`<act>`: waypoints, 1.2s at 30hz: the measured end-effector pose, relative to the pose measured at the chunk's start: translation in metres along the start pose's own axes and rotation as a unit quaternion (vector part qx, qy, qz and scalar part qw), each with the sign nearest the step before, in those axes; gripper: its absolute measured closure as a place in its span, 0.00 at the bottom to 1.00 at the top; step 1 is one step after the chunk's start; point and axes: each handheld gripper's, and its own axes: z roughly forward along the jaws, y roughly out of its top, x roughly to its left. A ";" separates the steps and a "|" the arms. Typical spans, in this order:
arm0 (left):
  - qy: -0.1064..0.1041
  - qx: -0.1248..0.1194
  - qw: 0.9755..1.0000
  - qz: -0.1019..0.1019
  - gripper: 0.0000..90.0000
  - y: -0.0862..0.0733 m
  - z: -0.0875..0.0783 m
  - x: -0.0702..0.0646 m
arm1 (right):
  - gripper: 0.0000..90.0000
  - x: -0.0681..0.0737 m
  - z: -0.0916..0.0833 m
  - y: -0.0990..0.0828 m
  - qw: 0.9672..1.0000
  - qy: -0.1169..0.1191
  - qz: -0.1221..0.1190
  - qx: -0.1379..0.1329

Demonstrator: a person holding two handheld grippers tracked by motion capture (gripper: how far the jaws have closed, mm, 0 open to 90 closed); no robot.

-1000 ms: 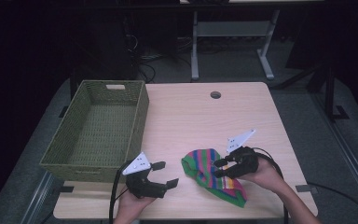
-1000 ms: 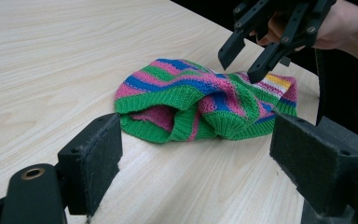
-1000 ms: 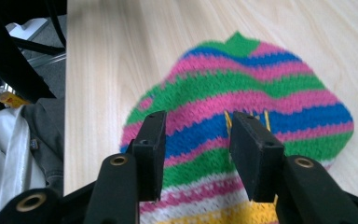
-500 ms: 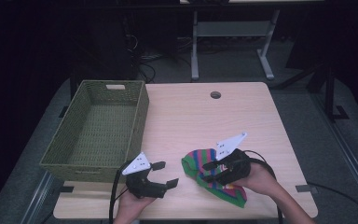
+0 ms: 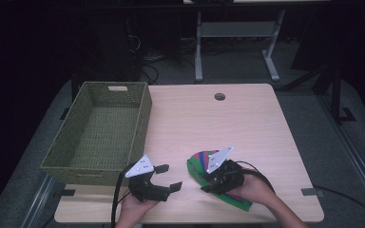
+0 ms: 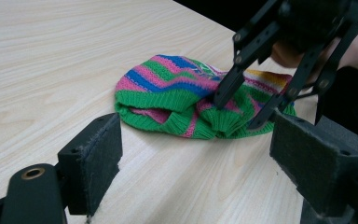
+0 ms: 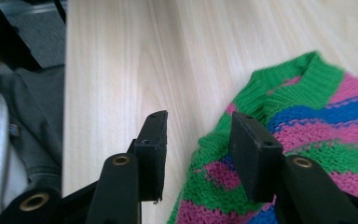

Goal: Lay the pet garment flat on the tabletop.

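A knitted hat [image 5: 200,161] with green, pink and blue stripes lies crumpled near the table's front edge. My right gripper [image 5: 208,186] hovers low over its left part, jaws partly apart. In the right gripper view the gripper [image 7: 198,154] has one jaw over bare wood and the other above the hat [image 7: 317,126], with the green hem between them and no pad pressing. My left gripper [image 5: 170,177] rests just left of the hat, open and empty. In the left gripper view, that gripper [image 6: 205,172] faces the hat [image 6: 172,88], where the right gripper's fingertips [image 6: 221,98] touch the knit.
A green woven basket [image 5: 145,114] stands empty at the table's left side. The pale wooden table [image 5: 209,123] has a cable hole [image 5: 219,96] near its far edge. Dark floor and metal stand legs lie beyond.
My right gripper has slid left and nearer the front edge across the hat, now covering its lower left part. The left gripper has stayed where it was.
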 end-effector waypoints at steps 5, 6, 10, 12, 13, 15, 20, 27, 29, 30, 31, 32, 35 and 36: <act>0.000 0.002 1.000 0.001 0.18 0.000 0.001 -0.001 | 0.66 0.001 0.011 -0.011 0.999 -0.025 -0.002 0.019; 0.000 0.002 1.000 0.000 0.18 0.000 0.001 -0.001 | 0.66 0.001 0.012 -0.014 0.999 -0.028 -0.002 0.017; -0.001 0.003 1.000 0.001 0.18 0.000 0.002 -0.001 | 0.71 0.004 0.013 -0.018 0.999 -0.046 -0.013 0.011; -0.001 0.004 1.000 0.001 0.18 0.000 0.002 -0.001 | 0.74 0.006 0.014 -0.018 0.998 -0.060 -0.022 0.015; -0.001 0.004 1.000 0.001 0.18 0.000 0.002 -0.001 | 0.75 0.007 0.014 -0.019 0.997 -0.066 -0.023 0.013; -0.001 0.004 1.000 0.002 0.18 0.000 0.002 -0.001 | 0.80 0.007 0.014 -0.019 0.997 -0.072 -0.028 0.012; -0.002 0.004 1.000 0.001 0.18 0.000 0.002 -0.001 | 0.88 0.002 0.011 -0.020 0.998 -0.061 -0.015 0.008; -0.007 0.005 1.000 0.001 0.18 0.000 0.006 -0.002 | 0.89 -0.003 -0.011 -0.019 0.999 -0.026 -0.001 -0.036; -0.009 0.008 1.000 0.003 0.18 0.001 0.008 -0.003 | 0.90 -0.002 -0.020 -0.018 0.999 -0.022 0.006 -0.047; -0.010 0.008 1.000 0.002 0.18 0.001 0.009 -0.004 | 0.90 -0.001 -0.025 -0.017 0.998 -0.018 0.012 -0.056; -0.011 0.010 1.000 0.004 0.18 0.001 0.010 -0.004 | 0.90 -0.001 -0.030 -0.017 0.998 -0.016 0.014 -0.066; -0.012 0.011 1.000 0.003 0.18 0.000 0.011 -0.005 | 0.89 -0.002 -0.035 -0.017 0.997 -0.012 0.017 -0.074; -0.015 0.015 1.000 0.007 0.18 0.001 0.014 -0.006 | 0.89 -0.004 -0.047 -0.017 0.995 -0.010 0.023 -0.092; -0.016 0.014 1.000 0.006 0.18 0.001 0.014 -0.007 | 0.89 -0.005 -0.050 -0.018 0.995 -0.013 0.019 -0.094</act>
